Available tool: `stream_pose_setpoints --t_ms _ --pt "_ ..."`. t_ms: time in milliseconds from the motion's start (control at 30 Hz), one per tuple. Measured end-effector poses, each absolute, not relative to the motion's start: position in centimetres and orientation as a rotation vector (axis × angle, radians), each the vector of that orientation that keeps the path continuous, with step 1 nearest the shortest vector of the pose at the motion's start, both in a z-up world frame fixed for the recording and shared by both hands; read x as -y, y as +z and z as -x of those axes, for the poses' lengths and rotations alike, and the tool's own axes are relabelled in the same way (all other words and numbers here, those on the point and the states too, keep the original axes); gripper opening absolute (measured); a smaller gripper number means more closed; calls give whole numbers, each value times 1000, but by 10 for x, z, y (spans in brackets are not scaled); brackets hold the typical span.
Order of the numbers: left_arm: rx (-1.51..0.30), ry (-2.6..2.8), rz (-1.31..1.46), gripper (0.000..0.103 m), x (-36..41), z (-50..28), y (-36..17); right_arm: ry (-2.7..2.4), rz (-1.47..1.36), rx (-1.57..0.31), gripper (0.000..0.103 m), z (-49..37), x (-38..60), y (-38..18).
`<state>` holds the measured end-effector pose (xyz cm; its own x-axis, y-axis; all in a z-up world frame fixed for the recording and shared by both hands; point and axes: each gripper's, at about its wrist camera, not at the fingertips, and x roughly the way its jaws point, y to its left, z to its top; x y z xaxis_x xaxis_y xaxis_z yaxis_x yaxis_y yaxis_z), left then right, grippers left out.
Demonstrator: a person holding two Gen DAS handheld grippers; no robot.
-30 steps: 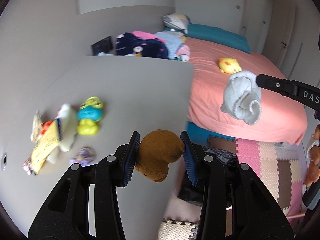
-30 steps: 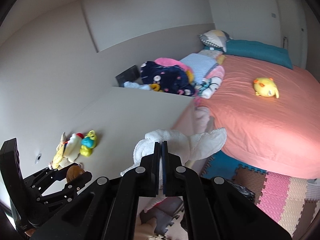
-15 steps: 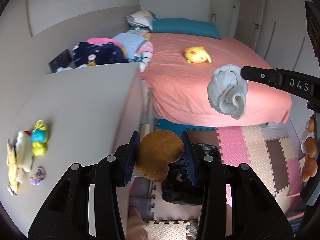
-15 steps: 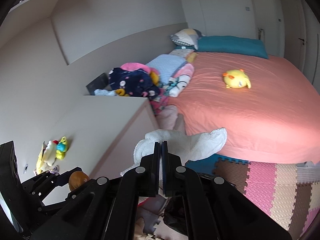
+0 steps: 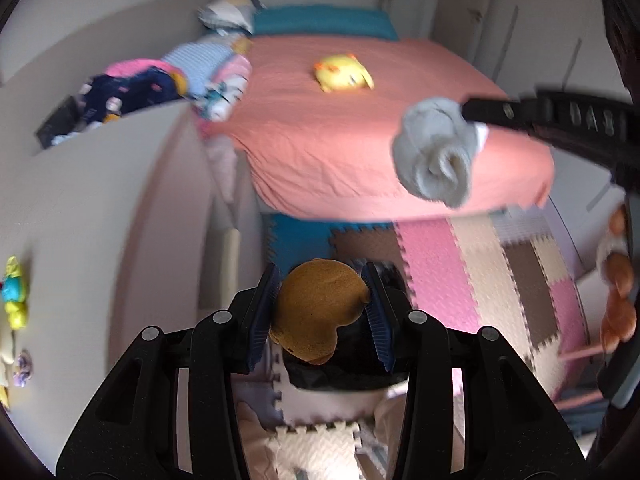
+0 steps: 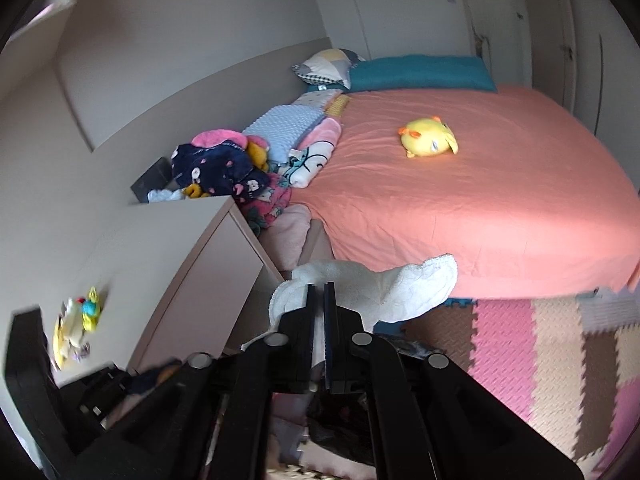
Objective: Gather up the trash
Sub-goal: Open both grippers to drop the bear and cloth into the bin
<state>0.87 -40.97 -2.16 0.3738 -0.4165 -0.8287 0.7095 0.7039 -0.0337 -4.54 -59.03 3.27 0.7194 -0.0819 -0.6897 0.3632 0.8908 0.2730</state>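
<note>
Over the last second both grippers have swung rightward off the tabletop (image 5: 80,240) toward the floor beside the bed (image 5: 340,128). The left gripper (image 5: 320,316), which held the brown plush toy (image 5: 320,312) above the tabletop's surface with the small toys (image 5: 14,296) close by, now holds it over the foam floor mats (image 5: 480,272) and a dark bag (image 5: 340,376) below, and those toys have slid to the far left edge of its view. In the right wrist view the white plush (image 6: 380,292) pinched in the right gripper (image 6: 319,320) has likewise passed from over the tabletop edge to in front of the bed's side, with more of the mats showing beneath.
</note>
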Motion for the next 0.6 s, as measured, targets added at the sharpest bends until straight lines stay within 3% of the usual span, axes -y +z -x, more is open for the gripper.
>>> stream_pose_setpoints --t_ms 33,67,100,600 --pt "-955 -732 -374 83 413 -10 -25 -296 -399 -742 57 44 594 31" --pt "-957 -711 -385 96 416 -12 -27 -336 -381 -737 72 44 596 31" --pt "-934 -694 -383 97 416 -13 -27 -373 -359 -726 77 46 597 32" --pt "-956 -641 -338 97 388 -30 -33 -397 -344 -733 78 43 595 32"
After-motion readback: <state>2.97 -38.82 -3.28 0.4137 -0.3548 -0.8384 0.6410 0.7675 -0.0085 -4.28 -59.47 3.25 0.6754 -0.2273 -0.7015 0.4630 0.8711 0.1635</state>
